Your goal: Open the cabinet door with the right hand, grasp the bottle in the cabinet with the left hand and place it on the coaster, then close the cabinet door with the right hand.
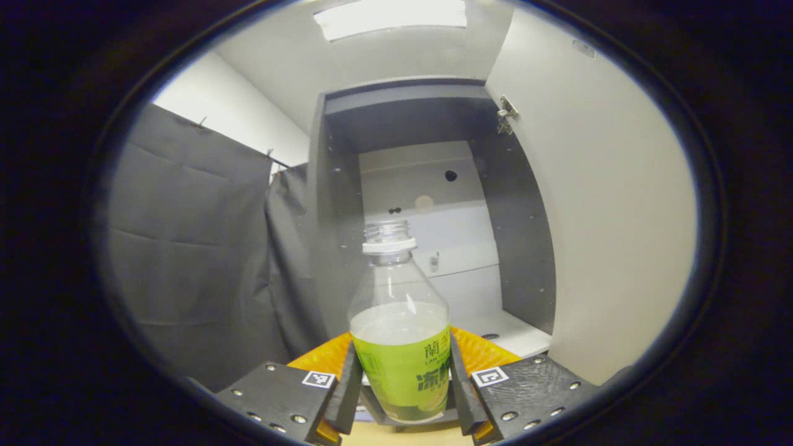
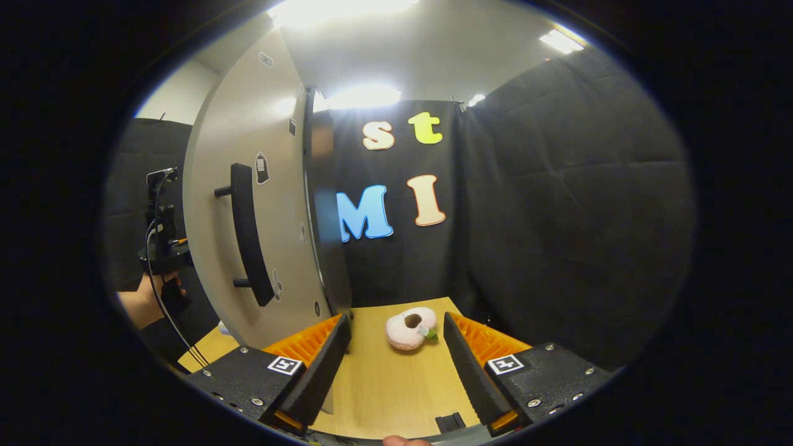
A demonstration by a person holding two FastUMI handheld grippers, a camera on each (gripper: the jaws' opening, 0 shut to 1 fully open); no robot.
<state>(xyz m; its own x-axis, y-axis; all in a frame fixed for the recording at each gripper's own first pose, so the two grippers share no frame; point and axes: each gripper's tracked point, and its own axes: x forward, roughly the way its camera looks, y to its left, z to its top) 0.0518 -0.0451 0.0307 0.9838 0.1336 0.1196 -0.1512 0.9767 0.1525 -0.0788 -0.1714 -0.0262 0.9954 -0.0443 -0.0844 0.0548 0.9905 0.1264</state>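
Right now the left gripper [image 1: 401, 384] has its jaws pressed on both sides of the bottle [image 1: 399, 334], low on its body. That bottle is clear plastic, round, with a green wrap on the lower part and a pale drink inside that reaches a little above the wrap. It has no cap, just a white ring under the open neck. It stands upright in the grip, in front of the cabinet [image 1: 427, 204] and outside it. The cabinet is a dark box with a pale back wall, little holes down its side walls and a white floor. Its door [image 1: 607, 204] is swung wide open on the right, smooth and pale, with a small metal hinge [image 1: 506, 114] near the top. Grey cloth [image 1: 192, 248] hangs to the left of the cabinet.

Seen from the right gripper view, the right gripper [image 2: 396, 365] has its jaws wide apart with nothing between them, above a light wooden worktop [image 2: 396, 384]. A small soft toy [image 2: 410, 328], pink and round with a dark hole and a green bit, lies on the wood farther ahead. To the left stands the outside of the door, with a long dark curved handle [image 2: 248, 235] on it. Past the door's edge, a hand [image 2: 145, 300] holds a dark device [image 2: 162, 235] with a thin cable hanging down.
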